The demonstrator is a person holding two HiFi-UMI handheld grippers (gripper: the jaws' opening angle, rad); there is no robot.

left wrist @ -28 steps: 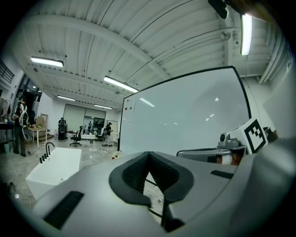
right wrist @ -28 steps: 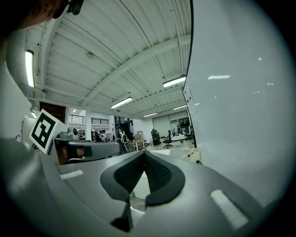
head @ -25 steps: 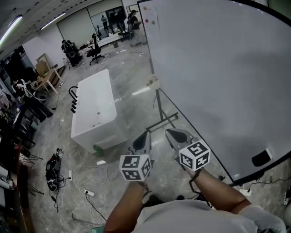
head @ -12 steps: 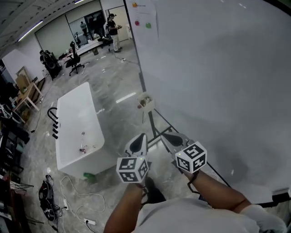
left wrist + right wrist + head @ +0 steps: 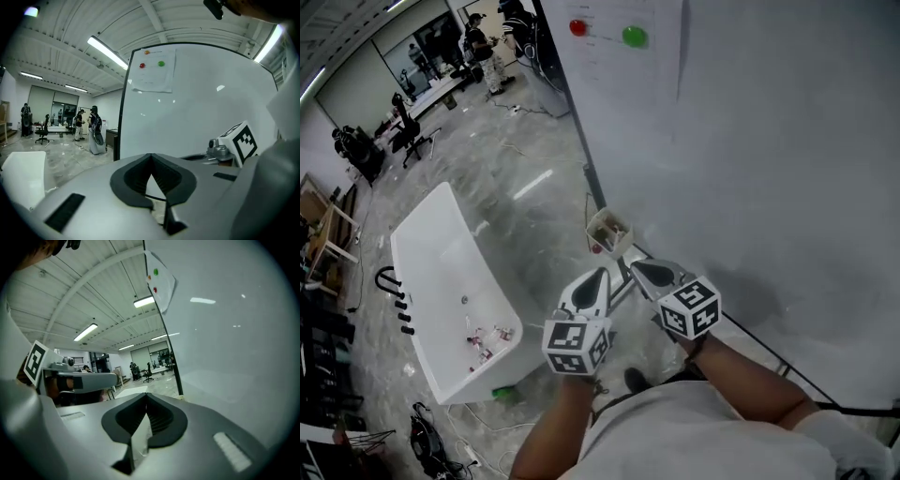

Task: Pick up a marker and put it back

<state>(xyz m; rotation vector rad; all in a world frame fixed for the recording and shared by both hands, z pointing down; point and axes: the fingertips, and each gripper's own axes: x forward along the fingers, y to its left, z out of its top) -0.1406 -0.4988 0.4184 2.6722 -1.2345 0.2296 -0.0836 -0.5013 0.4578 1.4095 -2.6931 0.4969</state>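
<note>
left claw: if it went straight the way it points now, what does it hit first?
Probably the big white whiteboard: its face sits right past the left claw tips in the left gripper view. The small beige box lies near that line too; depth unclear.

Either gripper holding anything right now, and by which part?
Nothing is held. The left gripper and the right gripper both have their jaws shut together, with nothing between them.

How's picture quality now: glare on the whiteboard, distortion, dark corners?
Head view: even light, no glare on the large white whiteboard, its edge bent by the wide angle. Left gripper view: fisheye, black corners, small lamp reflections on the board. Right gripper view: the same, with brighter streaks.
</note>
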